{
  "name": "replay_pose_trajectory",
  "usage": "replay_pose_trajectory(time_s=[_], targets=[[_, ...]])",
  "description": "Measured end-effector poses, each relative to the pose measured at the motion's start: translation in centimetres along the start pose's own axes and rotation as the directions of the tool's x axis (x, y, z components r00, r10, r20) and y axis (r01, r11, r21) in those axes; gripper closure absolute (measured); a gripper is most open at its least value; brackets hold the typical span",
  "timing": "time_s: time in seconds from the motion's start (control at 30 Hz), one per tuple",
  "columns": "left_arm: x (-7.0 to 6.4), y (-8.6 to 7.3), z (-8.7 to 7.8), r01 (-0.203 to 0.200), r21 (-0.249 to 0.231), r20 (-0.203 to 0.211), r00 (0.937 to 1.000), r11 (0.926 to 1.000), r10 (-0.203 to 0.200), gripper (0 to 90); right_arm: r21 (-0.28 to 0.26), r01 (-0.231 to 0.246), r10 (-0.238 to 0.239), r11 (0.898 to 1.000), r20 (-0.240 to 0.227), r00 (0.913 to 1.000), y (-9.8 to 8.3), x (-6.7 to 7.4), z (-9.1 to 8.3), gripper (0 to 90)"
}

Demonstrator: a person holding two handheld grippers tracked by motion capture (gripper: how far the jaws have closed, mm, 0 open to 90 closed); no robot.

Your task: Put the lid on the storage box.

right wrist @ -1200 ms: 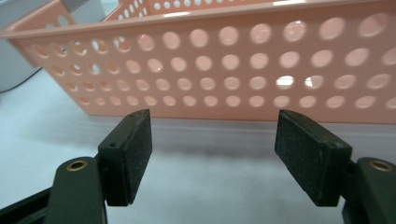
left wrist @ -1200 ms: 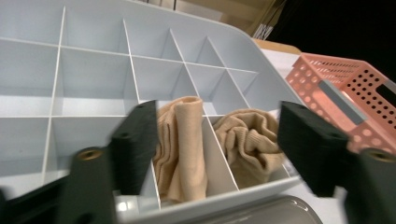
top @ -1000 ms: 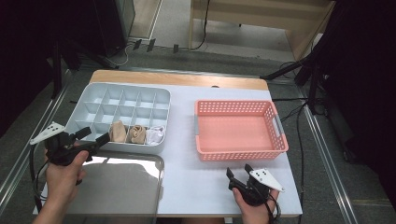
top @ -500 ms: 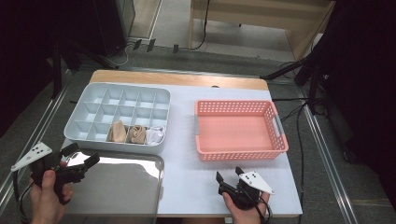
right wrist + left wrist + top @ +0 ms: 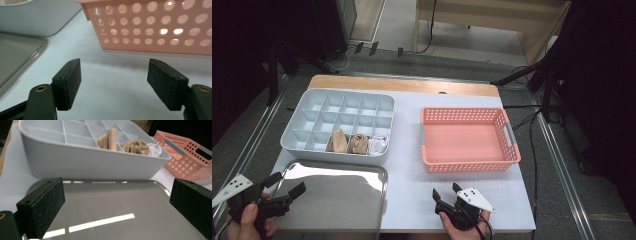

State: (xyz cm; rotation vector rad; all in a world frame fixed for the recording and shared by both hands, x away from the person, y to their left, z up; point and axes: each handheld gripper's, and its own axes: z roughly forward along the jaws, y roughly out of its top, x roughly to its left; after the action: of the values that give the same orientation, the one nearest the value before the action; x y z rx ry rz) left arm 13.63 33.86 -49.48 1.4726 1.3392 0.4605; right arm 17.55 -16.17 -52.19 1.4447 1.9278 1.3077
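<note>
- Both hands have drawn back toward the near edge of the table since the earlier frames: the left gripper [image 5: 284, 190], which a second ago sat beside the sock row of the grey organiser, now hovers low over the near-left corner of the metal tray [image 5: 362, 172].
- Left jaws have just been opening over that stretch; in the left gripper view they stand wide with nothing between them, just the tray's shiny surface [image 5: 112, 202] below.
- Right gripper [image 5: 446, 192] has slid back a little as well and sits at the near table edge, in front of the pink basket [image 5: 427, 140]. Its jaws have just eased in slightly but stand well apart, with nothing between the pads and bare white table under them in the right gripper view.
- Reading: neither claw carries anything, so a placement looks finished and the hands are clearing out or resetting.
- Socks: three rolled pairs, two tan [image 5: 338, 141] and one white [image 5: 378, 145], sit side by side in the near row of the organiser [image 5: 302, 115], each in its own compartment.
- Relative to the left claw, the socks lie ahead and to its right, past the tray, well apart from the pads.
- Basket interior looks empty; the organiser's farther compartments are empty too.
</note>
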Motion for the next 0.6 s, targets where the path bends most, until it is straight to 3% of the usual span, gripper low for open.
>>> replay_pose_trajectory(time_s=[0.3,0.37,0.43,0.47,0.5,0.6], targets=[[1.1,-1.9,-0.9,0.017,0.024,-0.047,0.9988,0.9996,-0.015,0.4,0.010,0.022,-0.022,1.000,-0.012,0.9997,-0.3,1.3,0.2,29.0],[2.1,-2.3,-1.7,0.062,0.016,-0.088,0.9942,0.9979,-0.061,2.8,0.006,0.029,-0.029,1.000,-0.007,0.9996,-0.3,1.8,0.3,28.5],[2.7,-2.5,-2.0,0.078,0.031,-0.139,0.9875,0.9964,-0.073,9.7,0.006,0.043,-0.043,0.999,-0.014,0.9990,-0.3,2.2,0.3,27.2],[2.7,-2.5,-2.0,0.078,0.031,-0.139,0.9875,0.9964,-0.073,11.8,0.006,0.045,-0.045,0.999,-0.016,0.9989,-0.3,2.4,0.3,26.7],[3.3,-2.7,-2.4,0.086,0.050,-0.168,0.9827,0.9950,-0.077,12.7,0.006,0.052,-0.052,0.999,-0.022,0.9984,-0.2,2.5,0.4,26.2],[4.1,-3.0,-3.3,0.084,0.040,-0.158,0.9845,0.9956,-0.077,11.9,0.012,0.055,-0.055,0.998,-0.030,0.9981,-0.3,3.1,0.4,26.4]])
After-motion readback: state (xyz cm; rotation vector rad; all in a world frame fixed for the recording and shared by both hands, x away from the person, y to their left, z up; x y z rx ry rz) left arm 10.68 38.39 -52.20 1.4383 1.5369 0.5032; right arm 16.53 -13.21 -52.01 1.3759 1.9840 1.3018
